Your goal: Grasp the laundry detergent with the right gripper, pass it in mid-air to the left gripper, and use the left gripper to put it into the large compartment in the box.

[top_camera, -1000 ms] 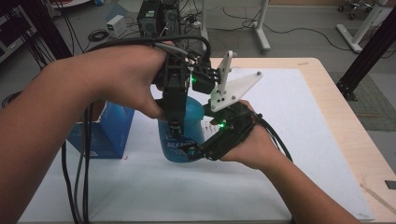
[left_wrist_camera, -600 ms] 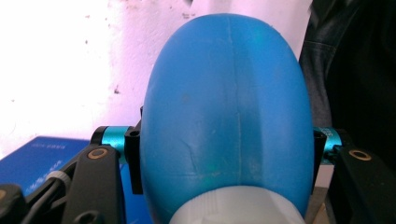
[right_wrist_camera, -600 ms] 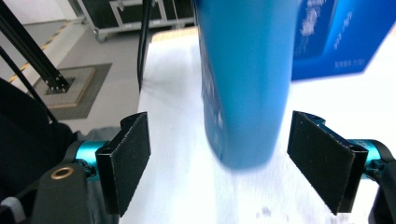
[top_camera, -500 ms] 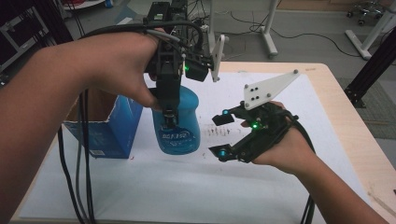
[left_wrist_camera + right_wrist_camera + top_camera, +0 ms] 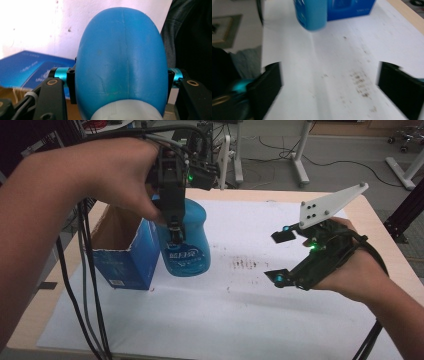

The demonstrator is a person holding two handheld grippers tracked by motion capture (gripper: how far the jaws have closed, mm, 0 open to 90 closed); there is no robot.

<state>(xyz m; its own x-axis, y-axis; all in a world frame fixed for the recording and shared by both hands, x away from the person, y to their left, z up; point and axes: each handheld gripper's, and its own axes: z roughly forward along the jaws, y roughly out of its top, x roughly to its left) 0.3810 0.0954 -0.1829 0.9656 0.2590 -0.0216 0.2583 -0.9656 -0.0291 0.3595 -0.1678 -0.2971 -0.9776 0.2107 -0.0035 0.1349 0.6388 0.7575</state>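
Left gripper clamped across blue bottle, jaws pressed on opposite flanks near the neck; bottle lifted off white sheet, hanging just beside open blue carton, base down, probably kept vertical for lowering into or clearing the box. Right gripper spread wide, empty, parked well apart over stained patch, likely leaving room.

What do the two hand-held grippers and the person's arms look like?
Both hand-held grippers, left and right, are black with green lights, black jaws and teal metal fittings. Each carries a grey three-cornered plate and trails black cables. The forearms are bare, without sleeves.
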